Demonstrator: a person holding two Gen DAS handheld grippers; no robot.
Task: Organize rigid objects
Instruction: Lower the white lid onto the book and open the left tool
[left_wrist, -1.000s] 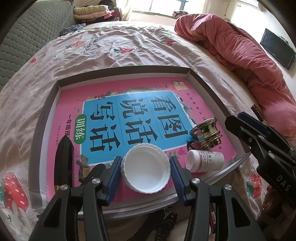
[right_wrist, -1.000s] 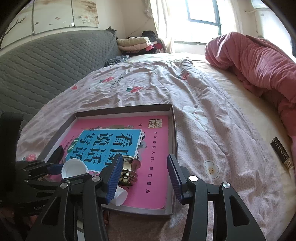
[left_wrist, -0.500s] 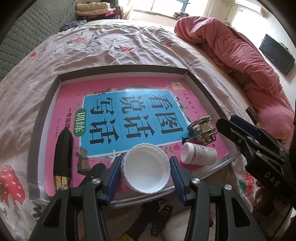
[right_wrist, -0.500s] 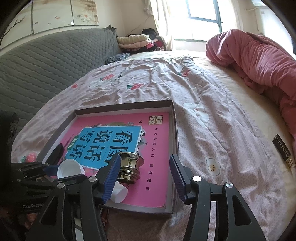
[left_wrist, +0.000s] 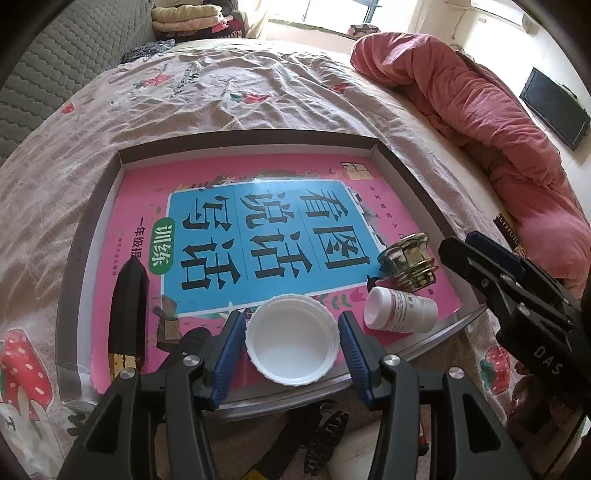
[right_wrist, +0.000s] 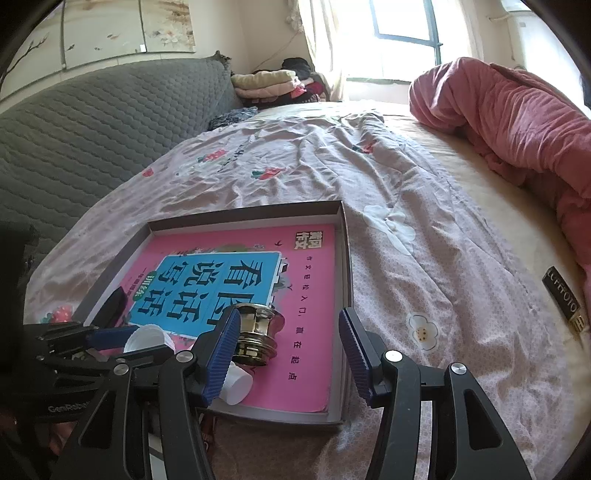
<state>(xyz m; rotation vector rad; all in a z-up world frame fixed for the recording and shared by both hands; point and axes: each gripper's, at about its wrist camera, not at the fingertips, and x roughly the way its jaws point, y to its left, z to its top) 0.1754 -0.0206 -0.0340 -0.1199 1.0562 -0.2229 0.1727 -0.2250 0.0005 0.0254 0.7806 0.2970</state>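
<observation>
My left gripper (left_wrist: 291, 332) is shut on a white round lid (left_wrist: 291, 339), cup side up, over the near edge of the grey tray (left_wrist: 413, 177). A pink and blue book (left_wrist: 258, 229) lines the tray. On it lie a gold knob (left_wrist: 406, 266), a small white bottle (left_wrist: 400, 310) on its side and a black stick with a gold end (left_wrist: 127, 314). My right gripper (right_wrist: 290, 347) stands open over the tray's near right corner with nothing between its pads. The knob (right_wrist: 258, 339) and bottle (right_wrist: 236, 382) sit just behind its left finger.
The tray rests on a flowered bedsheet (right_wrist: 332, 166). A pink quilt (left_wrist: 480, 110) is heaped at the right and a grey quilted headboard (right_wrist: 92, 129) runs along the left. A black hair claw (left_wrist: 325, 435) lies below the tray's near edge. A black labelled tag (right_wrist: 561, 295) lies on the sheet.
The right gripper's jaws have opened a little wider. The white lid has stayed between the left pads; both hands have hardly moved.
</observation>
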